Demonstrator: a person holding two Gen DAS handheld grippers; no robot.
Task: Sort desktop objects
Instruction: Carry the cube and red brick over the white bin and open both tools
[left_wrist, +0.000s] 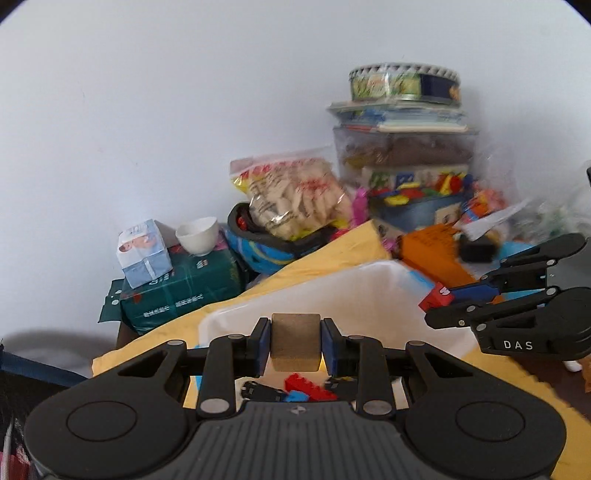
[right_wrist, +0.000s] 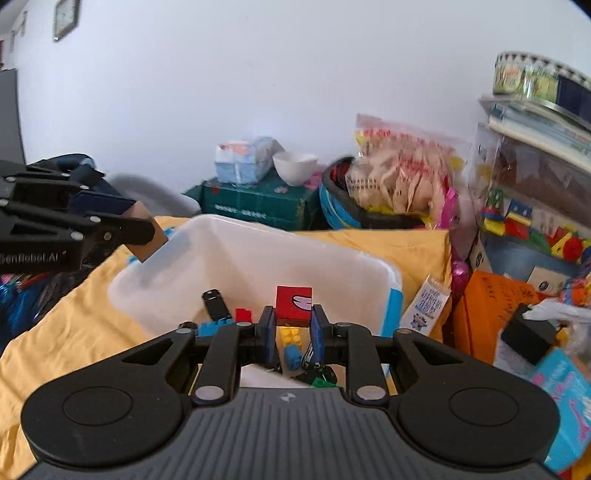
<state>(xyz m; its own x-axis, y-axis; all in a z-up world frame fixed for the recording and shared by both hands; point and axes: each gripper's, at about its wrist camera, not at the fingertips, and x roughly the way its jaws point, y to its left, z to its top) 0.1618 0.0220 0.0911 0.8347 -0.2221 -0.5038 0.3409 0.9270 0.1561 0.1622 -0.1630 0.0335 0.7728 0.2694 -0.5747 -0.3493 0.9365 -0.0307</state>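
Here my left hand-held gripper (left_wrist: 295, 341) is clamped on a tan wooden block (left_wrist: 295, 341) above the white plastic bin (right_wrist: 332, 258), and my right hand-held gripper (right_wrist: 293, 325) is clamped on a red block (right_wrist: 293, 306) over the loose bricks (right_wrist: 290, 341) inside it. Behind the bin crowd a snack bag (right_wrist: 402, 173), a white bowl (right_wrist: 295, 166) on a green box (right_wrist: 258, 203), and stacked toy containers (left_wrist: 406, 147). A yellow cloth (right_wrist: 74, 325) covers the tabletop; the wall (right_wrist: 258, 74) is plain white.
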